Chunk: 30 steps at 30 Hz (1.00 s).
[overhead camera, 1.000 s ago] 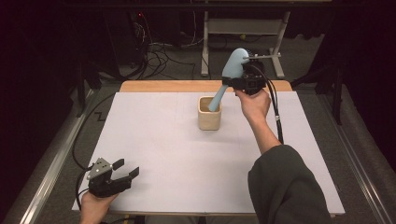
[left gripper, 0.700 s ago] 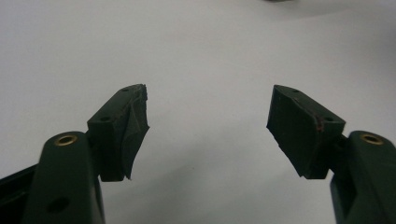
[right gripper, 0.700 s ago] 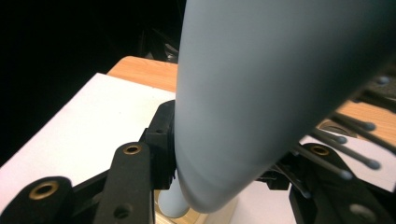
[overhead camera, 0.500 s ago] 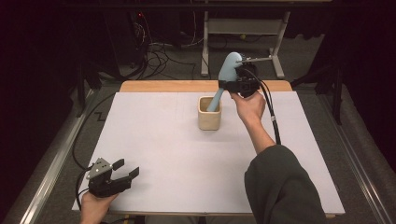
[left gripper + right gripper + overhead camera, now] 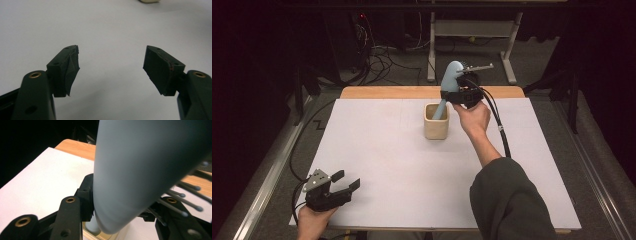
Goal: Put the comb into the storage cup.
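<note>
The right gripper (image 5: 451, 93), above centre frame, pinches the pale blue plastic hairbrush (image 5: 451, 80), handle inside the beige square cup (image 5: 436, 121). Release off-centre and the top-heavy brush may tip the cup. The left gripper (image 5: 346, 182) rests spread at lower left.

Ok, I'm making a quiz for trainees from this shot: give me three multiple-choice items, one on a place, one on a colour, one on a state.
1. Where is the hairbrush handle's tip?
A. inside the beige cup
B. flat on the white table
C. on the floor

2. What colour is the hairbrush?
A. red
B. pale blue
C. black

3. How are the jaws of the left tool?
A. clamped on the cup
C. clamped on the brush
B. open, holding nothing

Key: 1 A, the high view shows the handle going into the cup while the right tool holds it; 2 B, its back is pale blue; 3 B, the left gripper view shows bare table between the jaws.
</note>
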Each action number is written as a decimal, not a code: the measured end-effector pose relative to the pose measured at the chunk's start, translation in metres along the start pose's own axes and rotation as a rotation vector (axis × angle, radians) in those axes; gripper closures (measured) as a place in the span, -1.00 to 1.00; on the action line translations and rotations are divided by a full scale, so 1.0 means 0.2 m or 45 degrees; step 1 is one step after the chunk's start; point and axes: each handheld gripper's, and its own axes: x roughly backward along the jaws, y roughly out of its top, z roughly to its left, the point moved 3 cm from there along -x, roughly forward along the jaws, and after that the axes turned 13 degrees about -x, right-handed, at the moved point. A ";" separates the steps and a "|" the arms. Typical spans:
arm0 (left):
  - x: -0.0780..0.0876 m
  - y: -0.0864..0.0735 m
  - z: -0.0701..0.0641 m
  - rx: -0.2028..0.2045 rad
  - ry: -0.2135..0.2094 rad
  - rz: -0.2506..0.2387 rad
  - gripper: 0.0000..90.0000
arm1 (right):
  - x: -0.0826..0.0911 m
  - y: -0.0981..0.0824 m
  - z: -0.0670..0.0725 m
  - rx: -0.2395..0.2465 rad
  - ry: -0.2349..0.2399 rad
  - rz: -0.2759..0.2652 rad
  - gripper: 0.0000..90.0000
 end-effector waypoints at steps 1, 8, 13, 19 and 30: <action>0.00 0.00 0.00 -0.001 0.000 0.000 -0.35 | 0.00 0.00 0.00 0.002 -0.001 0.000 0.25; 0.00 0.00 0.00 0.001 0.003 -0.005 -0.35 | -0.03 -0.02 0.01 0.007 -0.006 0.007 0.25; 0.00 0.00 0.00 0.007 0.001 -0.008 -0.35 | -0.04 -0.05 -0.01 -0.009 -0.007 0.004 0.24; 0.00 0.00 0.00 0.012 0.004 -0.003 -0.35 | -0.06 -0.07 -0.01 -0.005 -0.006 0.014 0.24; 0.00 0.00 0.01 0.011 -0.001 -0.008 -0.35 | -0.11 -0.09 0.01 -0.001 -0.009 0.034 0.23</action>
